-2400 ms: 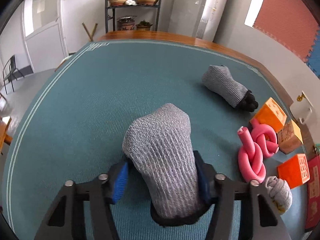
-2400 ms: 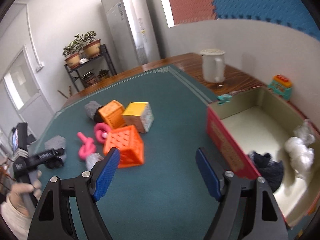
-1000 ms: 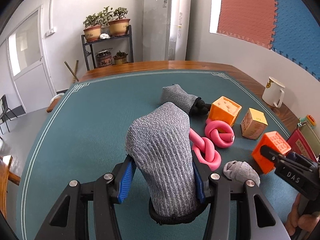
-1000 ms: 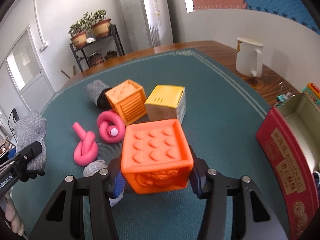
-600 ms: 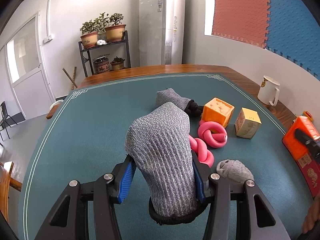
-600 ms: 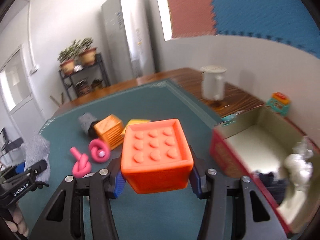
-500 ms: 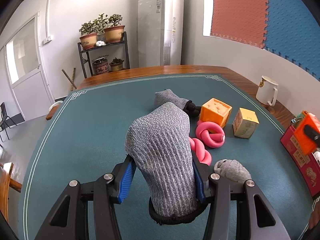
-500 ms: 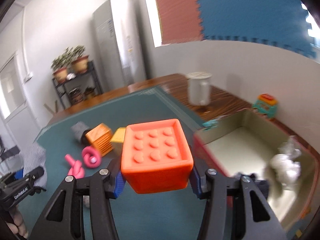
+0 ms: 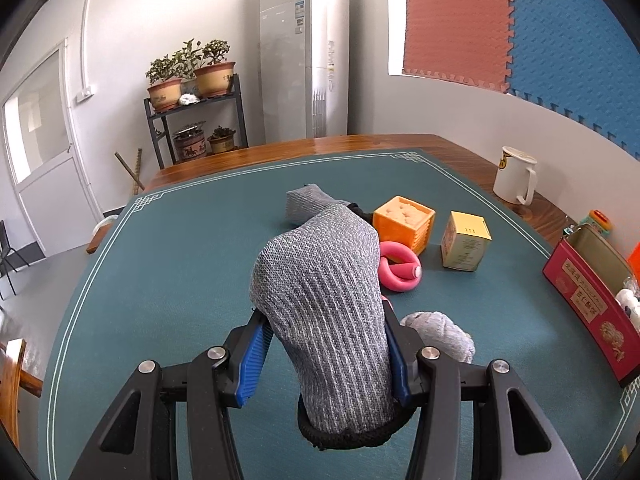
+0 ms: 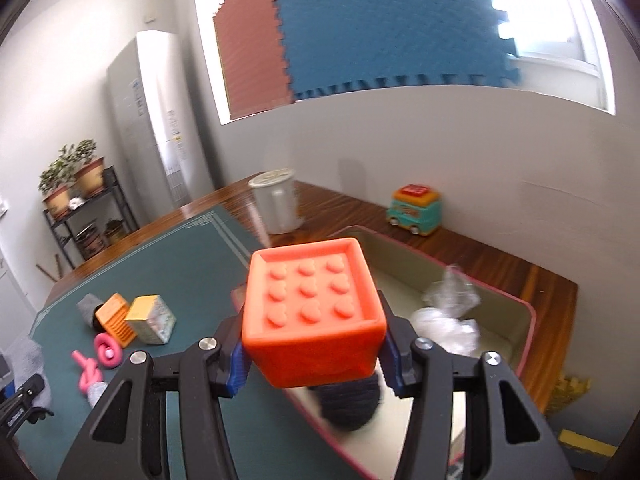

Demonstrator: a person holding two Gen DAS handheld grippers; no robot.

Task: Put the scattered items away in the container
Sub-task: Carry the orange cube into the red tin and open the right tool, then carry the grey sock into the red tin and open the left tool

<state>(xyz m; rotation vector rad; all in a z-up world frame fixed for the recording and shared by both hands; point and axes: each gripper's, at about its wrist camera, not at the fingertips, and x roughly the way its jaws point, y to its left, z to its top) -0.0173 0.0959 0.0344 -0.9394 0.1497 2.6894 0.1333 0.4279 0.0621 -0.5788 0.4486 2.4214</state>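
My left gripper (image 9: 322, 356) is shut on a grey knitted glove (image 9: 324, 304) and holds it above the green mat. My right gripper (image 10: 312, 360) is shut on an orange studded cube (image 10: 312, 312) and holds it above the red tin box (image 10: 500, 300), which has a cream inside. The box also shows at the right edge of the left wrist view (image 9: 588, 300). On the mat lie a second grey glove (image 9: 306, 206), an orange cube (image 9: 404, 222), a yellow box (image 9: 466, 246), pink knotted foam tubes (image 9: 400, 270) and a balled grey sock (image 9: 438, 334).
Inside the tin lie crumpled clear plastic (image 10: 448, 312) and a dark cloth ball (image 10: 348, 404). A white mug (image 9: 516, 180) and a small toy bus (image 10: 416, 210) stand on the wooden table edge beyond the mat.
My right gripper closed on the orange studded cube, lifted it off the mat and carried it right to above the tin. My left gripper, holding the glove, turned right toward the tin.
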